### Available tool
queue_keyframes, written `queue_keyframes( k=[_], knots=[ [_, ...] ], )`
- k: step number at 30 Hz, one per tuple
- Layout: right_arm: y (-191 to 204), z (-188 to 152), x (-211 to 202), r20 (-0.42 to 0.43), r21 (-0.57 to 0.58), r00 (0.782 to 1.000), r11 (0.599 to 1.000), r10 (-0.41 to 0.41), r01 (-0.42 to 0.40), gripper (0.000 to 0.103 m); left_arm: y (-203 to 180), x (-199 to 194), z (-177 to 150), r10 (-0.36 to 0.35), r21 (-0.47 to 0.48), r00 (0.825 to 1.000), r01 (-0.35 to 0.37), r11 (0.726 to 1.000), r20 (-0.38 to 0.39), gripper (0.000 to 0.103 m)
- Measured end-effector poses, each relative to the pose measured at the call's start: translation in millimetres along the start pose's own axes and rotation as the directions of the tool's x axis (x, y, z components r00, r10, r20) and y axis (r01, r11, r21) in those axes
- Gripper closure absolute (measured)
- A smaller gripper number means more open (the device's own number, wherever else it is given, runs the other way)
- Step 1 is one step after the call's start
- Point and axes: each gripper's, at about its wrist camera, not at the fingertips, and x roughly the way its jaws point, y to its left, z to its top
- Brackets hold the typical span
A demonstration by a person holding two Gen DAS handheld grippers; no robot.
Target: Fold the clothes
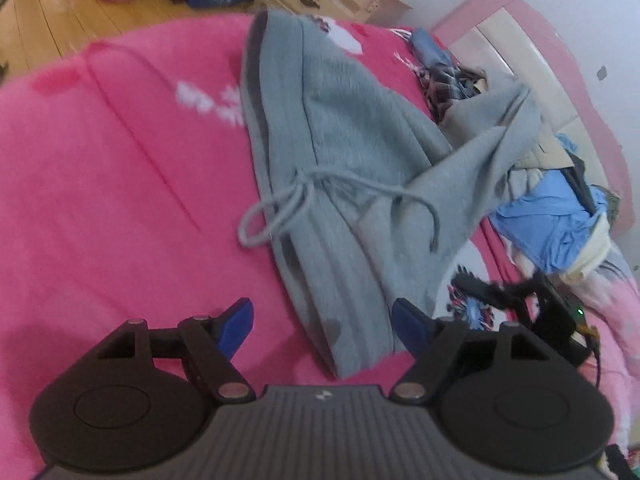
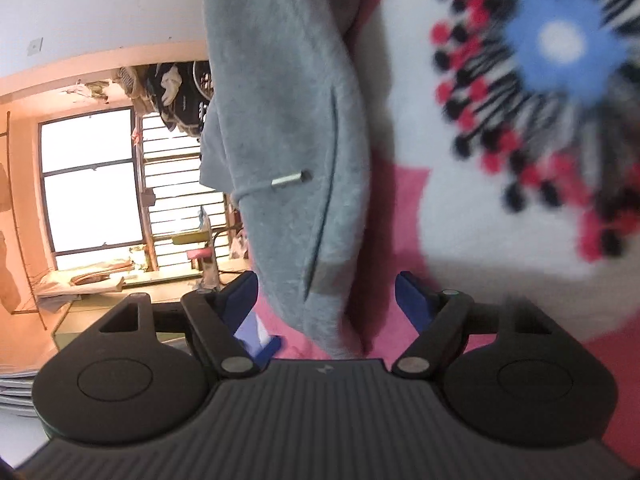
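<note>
Two claws stand wide apart over the grey sweatpants (image 1: 352,152), neither gripping anything. The sweatpants lie spread on the pink blanket (image 1: 120,160) of the bed, drawstring (image 1: 280,208) looped loose at the waistband, one leg trailing toward the clothes pile (image 1: 560,216) by the pink headboard (image 1: 532,28). The left claw (image 1: 322,326) has the garment's near edge between its blue pads, untouched. The right claw (image 2: 326,300) likewise straddles a grey fold without pressing it, beside the blanket's flower print (image 2: 556,44).

Left wrist view angled down over pink blanket (image 1: 120,168), right wrist view close, rolled sideways, both sharing grey garment (image 1: 340,140).
</note>
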Motion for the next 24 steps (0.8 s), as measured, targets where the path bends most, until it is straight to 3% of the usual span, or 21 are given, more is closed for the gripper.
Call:
queue_keyframes(
  k=[4,6,8,11,15,19,24],
  knots=[
    [7,-14,18,-0.05,-0.06,0.999,0.998,0.015,-0.018,0.027,17,-3,-3,-0.056,-0.057,0.998,0.058,0.997,0.03,0.026],
    [16,-23,28,-0.08,-0.11,0.997,0.994,0.014,-0.023,0.032,28,-7,-1,-0.08,-0.104,0.995,0.086,0.991,0.061,0.026],
    [27,-27,40,-0.086,-0.151,0.996,0.988,-0.024,0.011,0.065,41,-11,1,-0.11,-0.169,0.989,0.126,0.977,0.099,0.026],
    [22,-22,45,-0.091,-0.047,0.995,0.997,0.05,-0.055,0.076,59,-10,1,-0.17,-0.276,0.975,0.205,0.939,0.146,0.026],
    [14,-16,52,-0.073,0.112,0.982,0.979,0.177,-0.168,0.083,74,5,-3,-0.252,-0.409,0.954,0.299,0.863,0.164,0.026],
    [1,-20,50,-0.054,0.201,0.971,0.955,0.233,-0.218,0.085,69,23,-8,-0.349,-0.451,0.924,0.38,0.808,0.154,0.024],
    [2,-23,50,-0.058,0.228,0.956,0.936,0.289,-0.269,0.086,60,38,-12,-0.396,-0.473,0.907,0.415,0.778,0.145,0.022]
  ],
)
